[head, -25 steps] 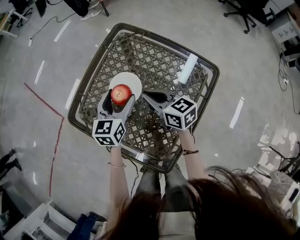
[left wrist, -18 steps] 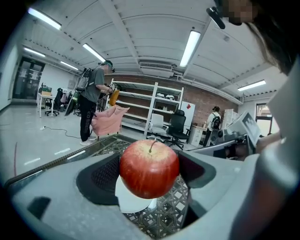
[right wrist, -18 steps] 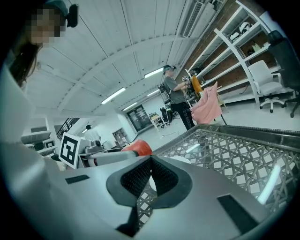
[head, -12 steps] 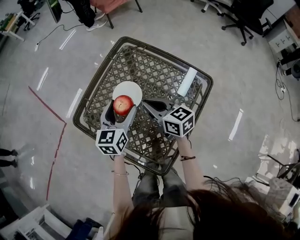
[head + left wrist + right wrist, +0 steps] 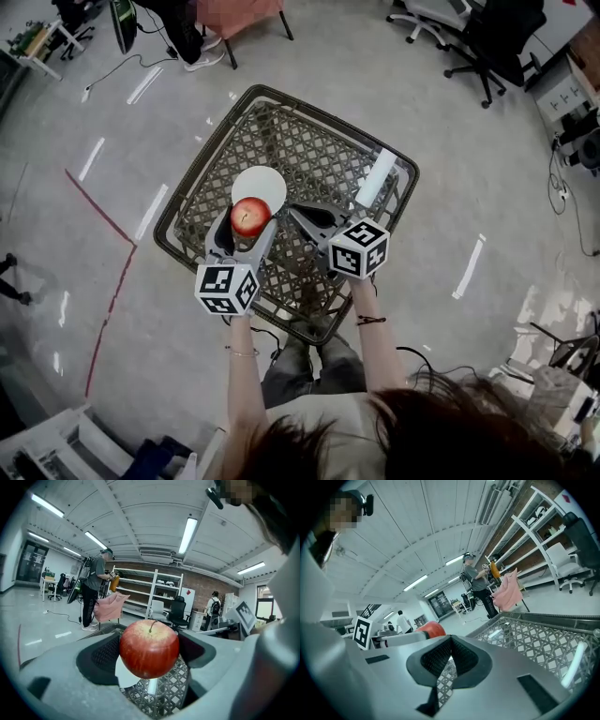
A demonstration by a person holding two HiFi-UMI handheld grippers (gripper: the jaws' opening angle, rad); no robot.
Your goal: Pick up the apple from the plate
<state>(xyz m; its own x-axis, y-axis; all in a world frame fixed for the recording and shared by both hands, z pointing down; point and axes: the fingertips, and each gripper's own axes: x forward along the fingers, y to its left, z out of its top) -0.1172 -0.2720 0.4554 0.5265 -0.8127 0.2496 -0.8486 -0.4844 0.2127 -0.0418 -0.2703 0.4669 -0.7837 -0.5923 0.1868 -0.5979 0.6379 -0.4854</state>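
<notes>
Between the jaws of the left gripper (image 5: 247, 223) sits the red apple (image 5: 249, 216), clamped on both sides with its stem up. In the left gripper view the apple hangs above the mesh, and the white plate (image 5: 265, 180) shows below and behind it. From the head view the apple overlaps the plate's near edge. The right gripper (image 5: 300, 213), just beside the left, has its jaws closed tip to tip with nothing held. The plate lies on the floor of a dark wire-mesh basket (image 5: 187, 180). A white cylinder (image 5: 375, 178) lies in the same basket at its right side, well apart from the plate.
</notes>
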